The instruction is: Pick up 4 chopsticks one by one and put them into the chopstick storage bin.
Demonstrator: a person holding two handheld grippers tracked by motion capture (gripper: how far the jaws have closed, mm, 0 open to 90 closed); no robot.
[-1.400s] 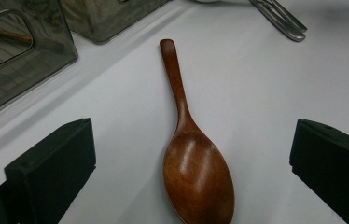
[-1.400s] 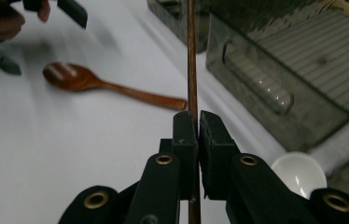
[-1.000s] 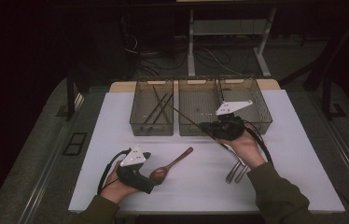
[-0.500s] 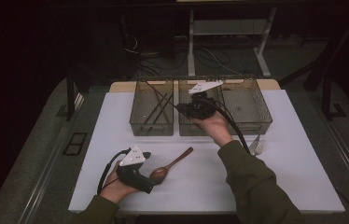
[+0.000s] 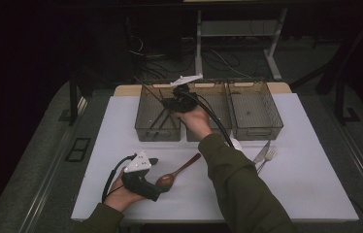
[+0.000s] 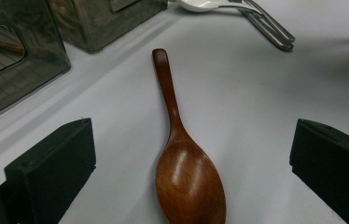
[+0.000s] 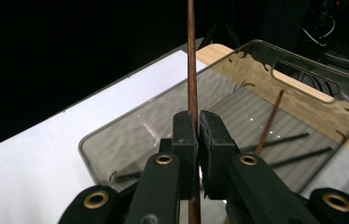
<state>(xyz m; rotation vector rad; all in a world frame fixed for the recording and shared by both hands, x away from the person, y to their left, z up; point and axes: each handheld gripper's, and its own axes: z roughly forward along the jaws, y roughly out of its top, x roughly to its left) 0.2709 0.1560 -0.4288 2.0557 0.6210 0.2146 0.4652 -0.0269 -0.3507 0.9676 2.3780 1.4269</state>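
My right gripper (image 5: 170,103) hangs over the leftmost clear bin (image 5: 143,127) at the back of the table. In the right gripper view its jaws (image 7: 198,130) are shut on a thin wooden chopstick (image 7: 191,60) that runs up between the pads. From above, the chopstick (image 5: 153,93) slants up to the left. Several more chopsticks (image 7: 268,126) lie in the bin (image 7: 116,135) below. Near the front left, my left gripper (image 5: 154,179) rests on the table, open, with the bowl of a brown wooden spoon (image 6: 189,182) lying between its jaws, untouched. The spoon (image 5: 184,167) has its handle pointing away to the right.
Two more clear bins, the middle one (image 5: 218,127) and the right one (image 5: 257,131), stand in a row with the first on the white tabletop (image 5: 315,184). A metal fork and knife (image 5: 263,155) and a white spoon (image 5: 236,143) lie in front of the right bin.
My right gripper has carried the chopstick left, from in front of the right bin, past the middle bin, to over the leftmost one. The left gripper and wooden spoon have stayed put.
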